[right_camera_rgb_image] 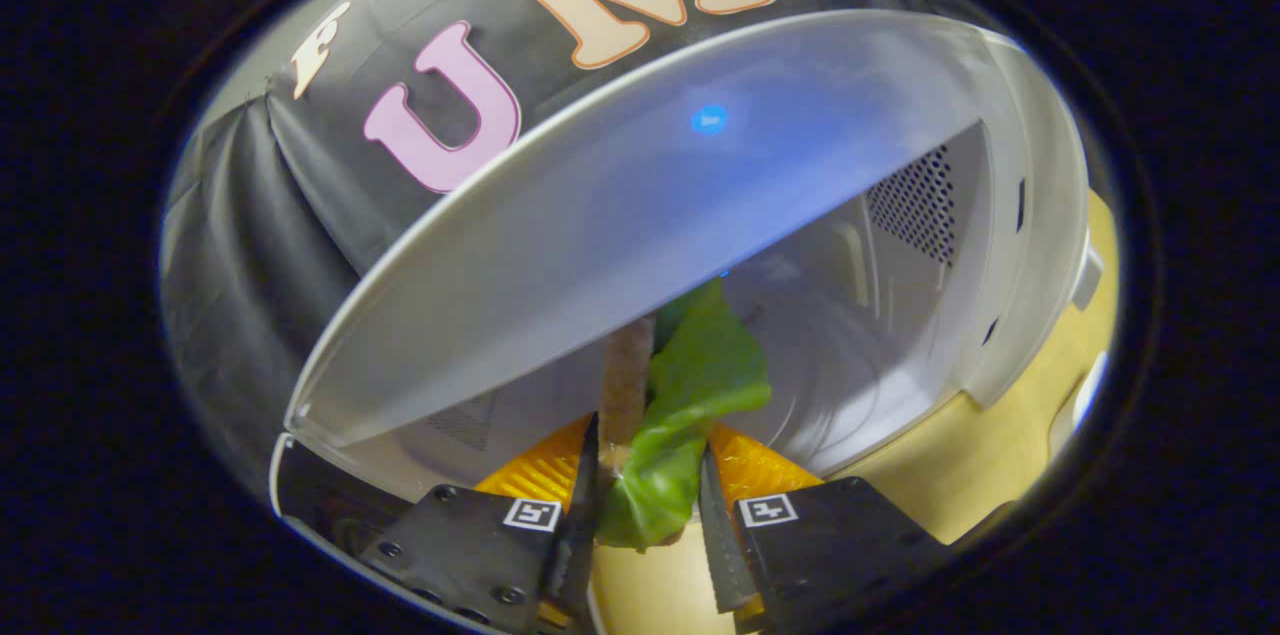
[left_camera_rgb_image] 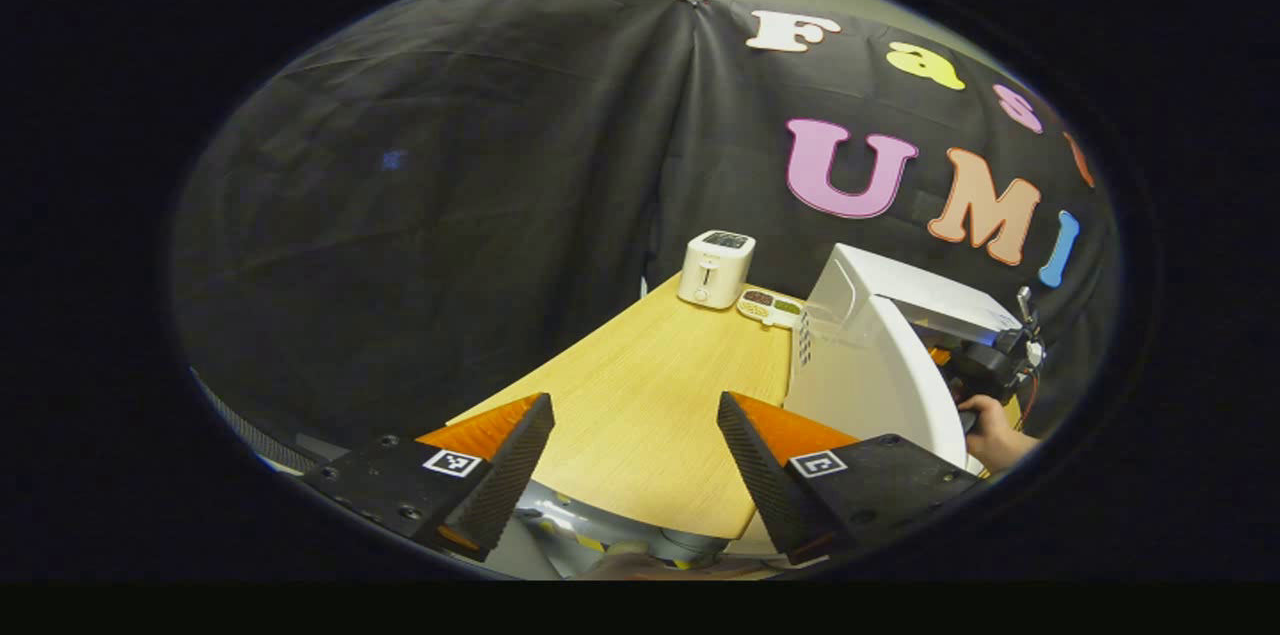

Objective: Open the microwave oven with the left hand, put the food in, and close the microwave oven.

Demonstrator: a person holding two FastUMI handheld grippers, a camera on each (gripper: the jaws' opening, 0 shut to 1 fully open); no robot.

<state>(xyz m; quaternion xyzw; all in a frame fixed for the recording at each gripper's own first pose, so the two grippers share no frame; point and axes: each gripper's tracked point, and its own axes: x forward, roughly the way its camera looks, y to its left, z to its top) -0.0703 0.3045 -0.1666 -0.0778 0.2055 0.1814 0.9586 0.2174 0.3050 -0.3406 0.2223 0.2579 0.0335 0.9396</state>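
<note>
In the right gripper view my right gripper (right_camera_rgb_image: 648, 460) is shut on the food (right_camera_rgb_image: 690, 385), a green leaf with a brown strip beside it. The food points into the white cavity (right_camera_rgb_image: 860, 335) of the microwave, whose translucent door (right_camera_rgb_image: 650, 195) stands open above and to the left. In the left gripper view my left gripper (left_camera_rgb_image: 634, 407) hangs open over the wooden table (left_camera_rgb_image: 640, 395) with nothing between its fingers. The white microwave (left_camera_rgb_image: 850, 380) stands to its right. At the oven's front I see the right gripper (left_camera_rgb_image: 985, 365), held by a hand (left_camera_rgb_image: 995, 430).
A white toaster (left_camera_rgb_image: 715, 267) stands at the far end of the table, and a small tray of food pieces (left_camera_rgb_image: 768, 307) lies next to it. Bare tabletop runs between my left gripper and the toaster. Black cloth walls close the booth behind.
</note>
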